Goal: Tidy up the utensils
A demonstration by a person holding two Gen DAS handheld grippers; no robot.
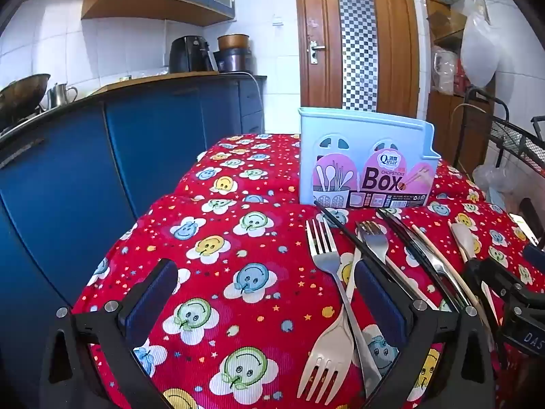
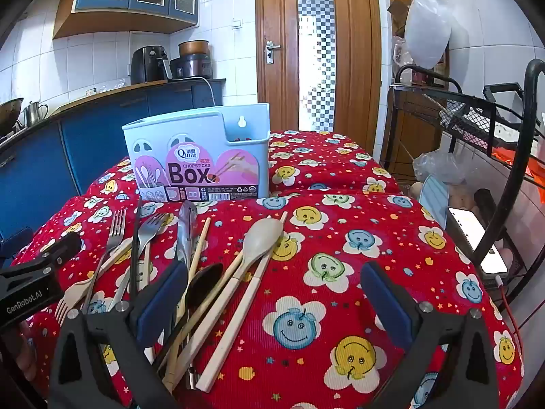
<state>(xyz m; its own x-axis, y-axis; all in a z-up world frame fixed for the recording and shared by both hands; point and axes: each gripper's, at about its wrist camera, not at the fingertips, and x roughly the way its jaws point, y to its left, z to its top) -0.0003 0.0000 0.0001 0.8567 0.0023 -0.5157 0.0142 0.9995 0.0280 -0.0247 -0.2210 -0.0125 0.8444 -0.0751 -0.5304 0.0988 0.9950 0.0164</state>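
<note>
A pale blue chopsticks box (image 1: 366,158) stands upright on the red smiley tablecloth (image 1: 218,272); it also shows in the right wrist view (image 2: 197,156). Forks, spoons and chopsticks lie loose in front of it. In the left wrist view a steel fork (image 1: 325,255), a beige plastic fork (image 1: 328,354) and a black chopstick (image 1: 361,248) lie by my open, empty left gripper (image 1: 265,300). In the right wrist view a beige spoon (image 2: 259,238), a dark spoon (image 2: 202,286) and white chopsticks (image 2: 238,310) lie by my open, empty right gripper (image 2: 272,303). The left gripper's body (image 2: 34,283) shows at the left edge.
A blue kitchen counter (image 1: 102,156) runs along the left. A black metal rack (image 2: 494,129) and a white phone (image 2: 477,242) stand past the table's right edge. A wooden door (image 1: 357,41) is behind the table.
</note>
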